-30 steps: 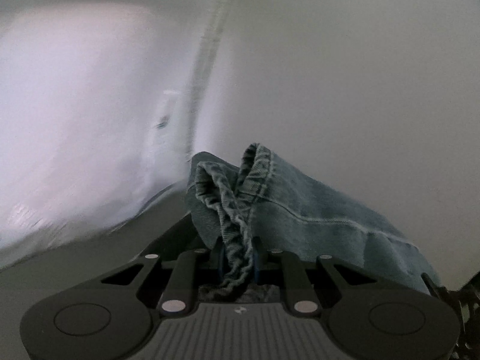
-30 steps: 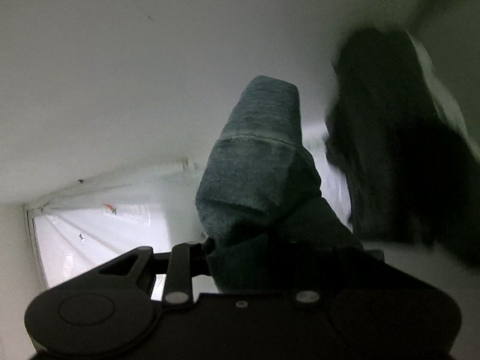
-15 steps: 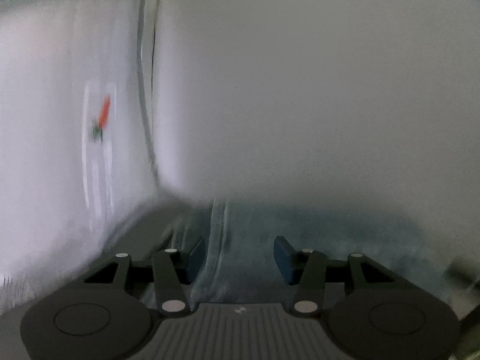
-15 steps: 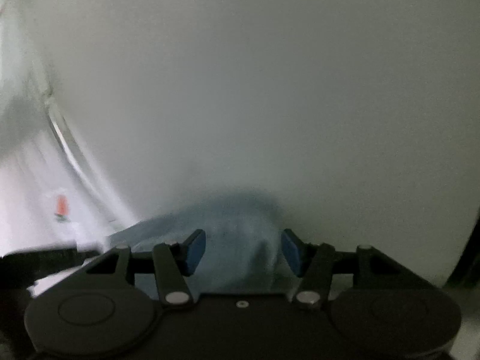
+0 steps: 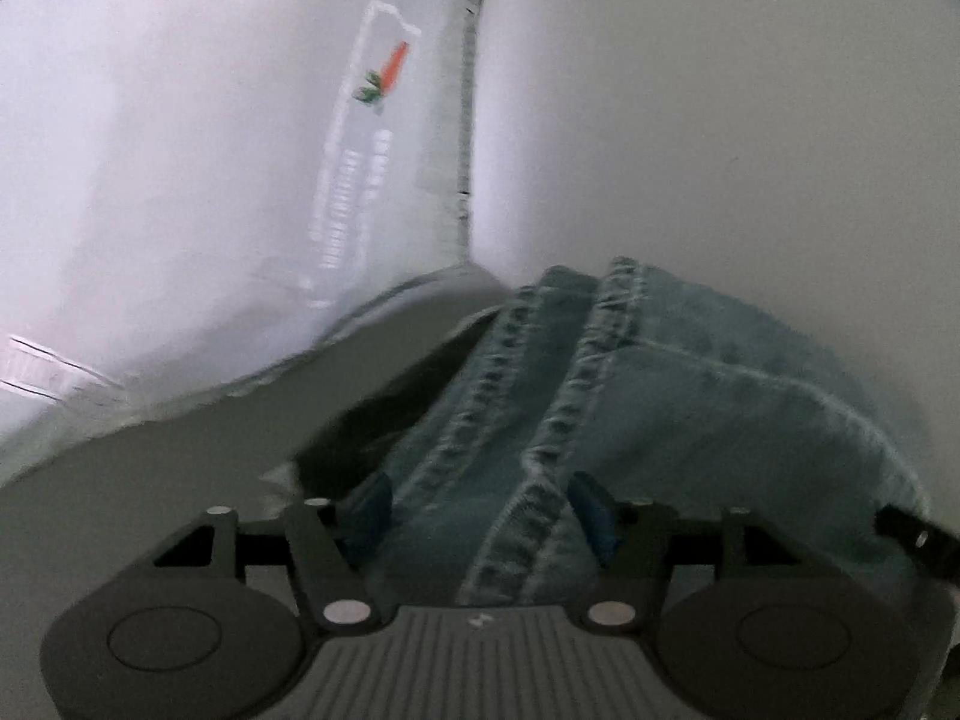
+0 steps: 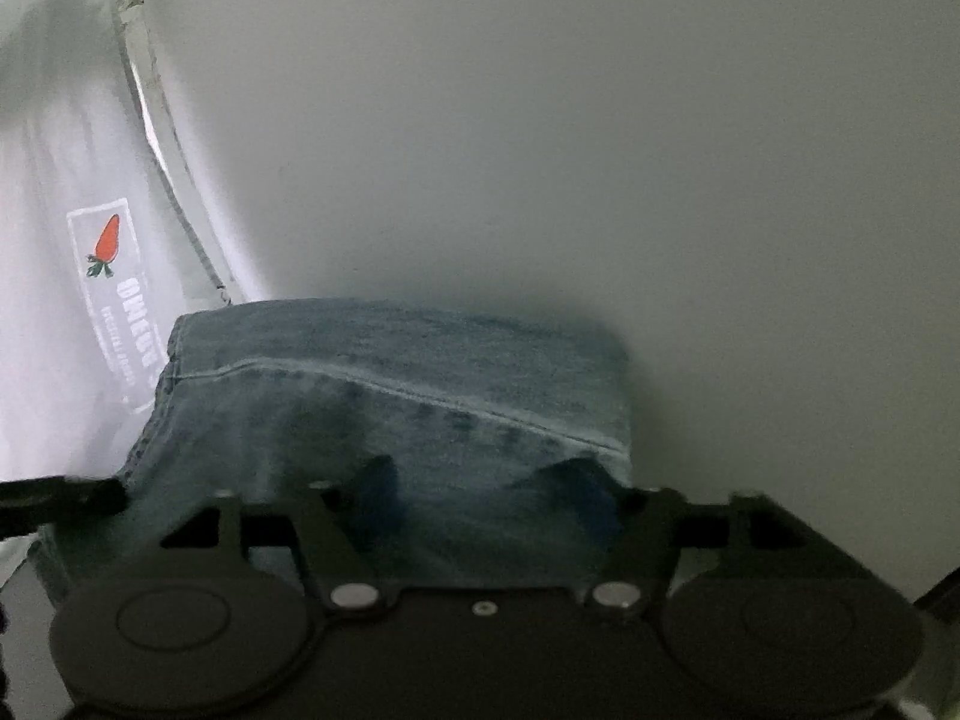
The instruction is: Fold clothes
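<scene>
Faded blue denim garment (image 5: pixel 690 420), double-stitched seams bunched, sits between both grippers' (image 5: pixel 480 507) (image 6: pixel 486 498) parted jaws, nothing clamped.

One denim garment (image 5: pixel 690 408) is seen; two grippers are counted, left (image 5: pixel 480 507) and right (image 6: pixel 486 495); one carrot-printed label (image 6: pixel 111 276) is visible.

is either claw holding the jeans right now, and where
Neither. Both the left claw and right claw are open, straddling the jeans without pinching them.
</scene>
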`<state>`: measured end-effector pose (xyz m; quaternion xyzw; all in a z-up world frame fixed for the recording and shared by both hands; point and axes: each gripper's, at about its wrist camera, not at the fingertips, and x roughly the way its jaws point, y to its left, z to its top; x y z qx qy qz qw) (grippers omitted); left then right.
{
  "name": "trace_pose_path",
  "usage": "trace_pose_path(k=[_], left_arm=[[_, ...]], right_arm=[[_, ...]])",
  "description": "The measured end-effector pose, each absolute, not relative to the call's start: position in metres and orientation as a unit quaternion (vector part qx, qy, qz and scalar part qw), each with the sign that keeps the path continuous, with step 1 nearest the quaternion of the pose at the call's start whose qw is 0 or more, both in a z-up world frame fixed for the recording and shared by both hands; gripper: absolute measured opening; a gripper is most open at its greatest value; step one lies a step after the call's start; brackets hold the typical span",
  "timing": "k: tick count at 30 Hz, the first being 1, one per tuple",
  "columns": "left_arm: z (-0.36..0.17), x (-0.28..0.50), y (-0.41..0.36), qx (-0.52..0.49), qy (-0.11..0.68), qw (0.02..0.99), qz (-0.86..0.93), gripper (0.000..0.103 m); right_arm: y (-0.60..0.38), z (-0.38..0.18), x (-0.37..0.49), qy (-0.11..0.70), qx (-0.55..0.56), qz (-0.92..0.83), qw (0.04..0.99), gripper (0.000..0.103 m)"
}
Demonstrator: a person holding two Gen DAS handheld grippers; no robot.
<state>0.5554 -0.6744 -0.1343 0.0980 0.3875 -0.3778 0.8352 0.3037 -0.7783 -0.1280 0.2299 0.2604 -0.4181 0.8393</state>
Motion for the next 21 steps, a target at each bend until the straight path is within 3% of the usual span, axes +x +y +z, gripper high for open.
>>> trace_pose_path(k=[2, 6, 10, 13, 16, 19, 21], left_arm=[[-0.131, 0.559, -0.656, 0.106, 0.385, 0.841, -0.366, 0.069], [-0.12, 0.545, -0.62, 0.112, 0.388, 0.853, -0.331, 0.07], [-0.094, 0.52, -0.564, 0.098, 0.381, 0.867, -0.305, 0.072], [-0.066, 0.496, -0.52, 0.069, 0.364, 0.883, -0.289, 0.088], [-0.036, 0.464, -0.483, 0.049, 0.313, 0.91, -0.268, 0.091], [-0.005, 0.422, -0.441, 0.033, 0.25, 0.936, -0.244, 0.103], [0.012, 0.39, -0.411, 0.016, 0.205, 0.954, -0.217, 0.103]], right_arm=[[-0.792, -0.121, 0.303, 0.269, 0.217, -0.42, 0.839, 0.081], [-0.787, -0.113, 0.286, 0.268, 0.191, -0.418, 0.847, 0.083], [-0.761, -0.089, 0.278, 0.24, 0.172, -0.395, 0.87, 0.097], [-0.738, -0.068, 0.279, 0.223, 0.152, -0.374, 0.887, 0.1], [-0.702, -0.047, 0.266, 0.189, 0.128, -0.353, 0.907, 0.102], [-0.663, -0.027, 0.251, 0.149, 0.102, -0.321, 0.93, 0.102], [-0.637, -0.015, 0.242, 0.132, 0.087, -0.294, 0.943, 0.102]])
